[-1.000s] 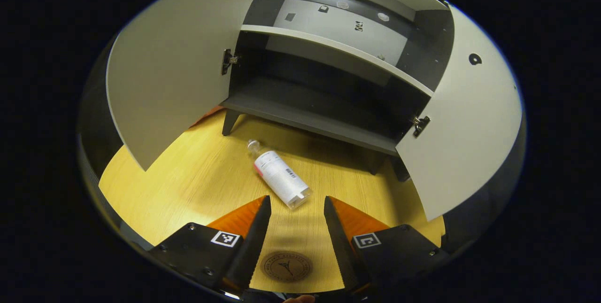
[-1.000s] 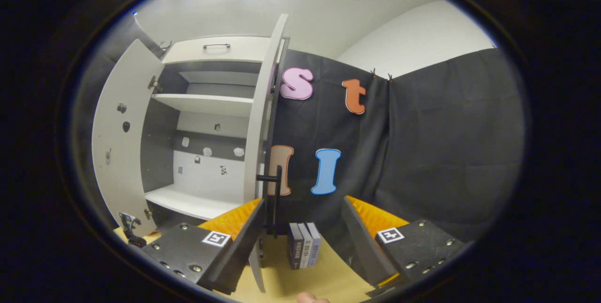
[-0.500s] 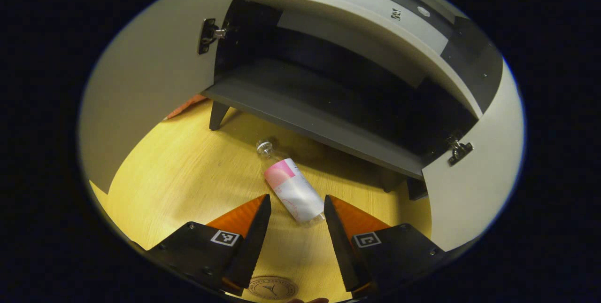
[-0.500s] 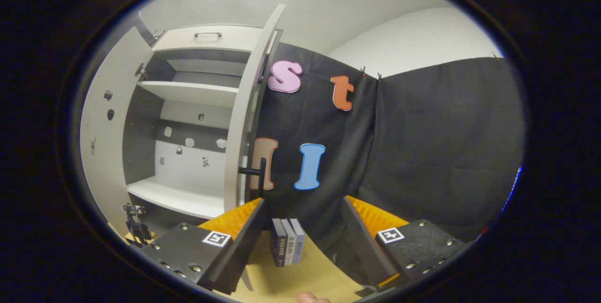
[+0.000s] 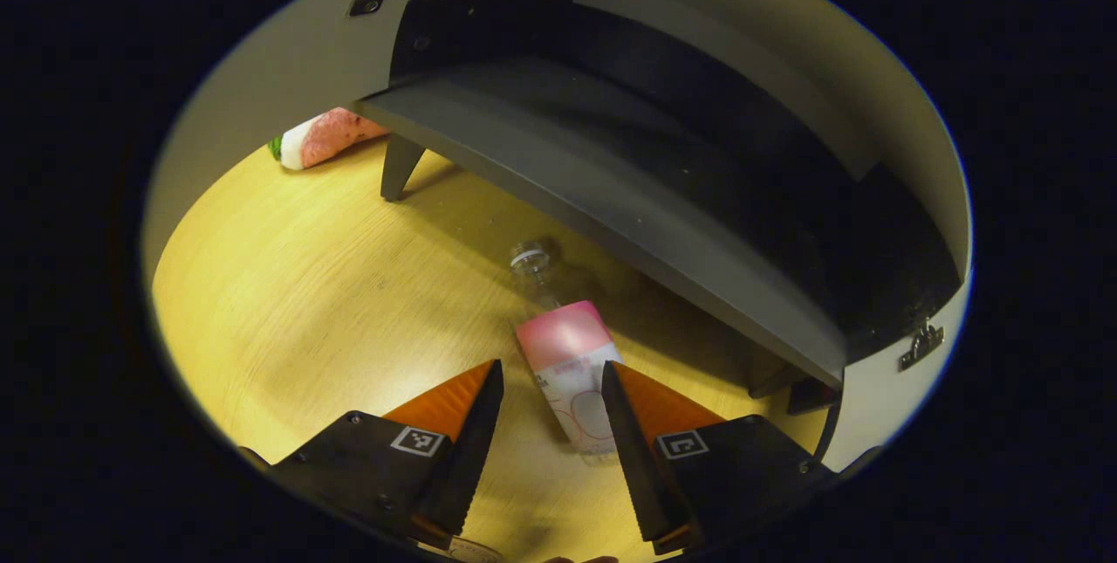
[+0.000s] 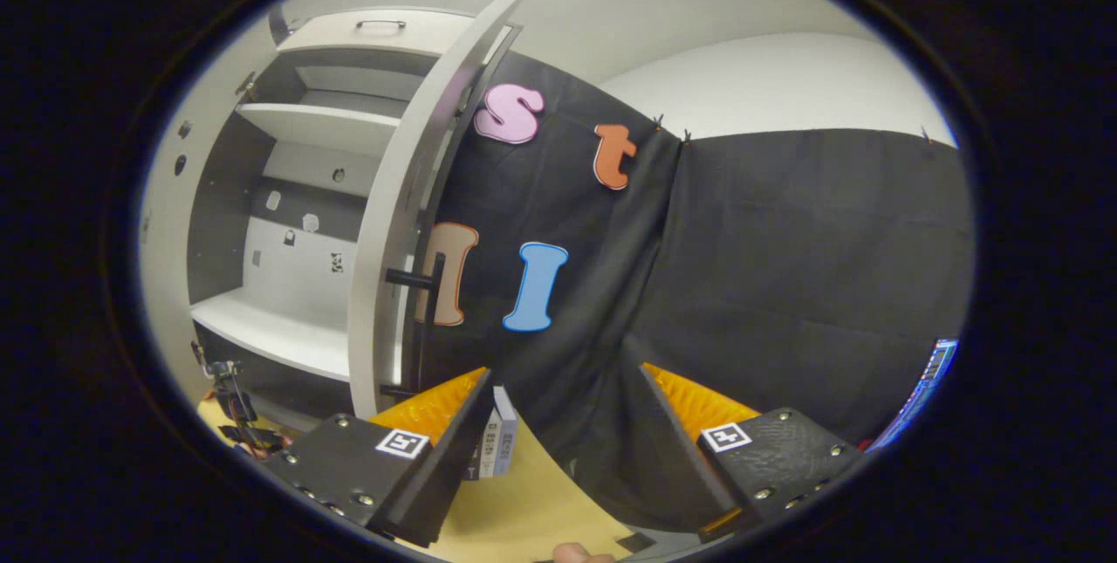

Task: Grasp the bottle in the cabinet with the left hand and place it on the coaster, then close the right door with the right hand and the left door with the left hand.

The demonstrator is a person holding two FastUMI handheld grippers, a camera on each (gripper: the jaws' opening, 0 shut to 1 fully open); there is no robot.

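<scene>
Bottle (image 5: pixel 569 362) lying on table (image 5: pixel 314 284), between open left claw (image 5: pixel 548 380) fingers

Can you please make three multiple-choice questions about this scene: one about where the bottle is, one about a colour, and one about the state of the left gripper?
1. Where is the bottle?
A. On the cabinet shelf
B. Lying on the table, in front of the cabinet
C. Standing on the coaster

2. What colour is the upper band of the bottle's label?
A. Pink
B. Blue
C. Green

3. What is the state of the left gripper?
A. Shut on the bottle
B. Open, with the bottle's lower end between its fingers
C. Shut on a door handle

Answers:
1 B: the bottle lies on its side on the wood, its cap toward the cabinet.
2 A: the band below the clear neck is pink.
3 B: the fingers stand apart on each side of the bottle, not pressing it.
</scene>
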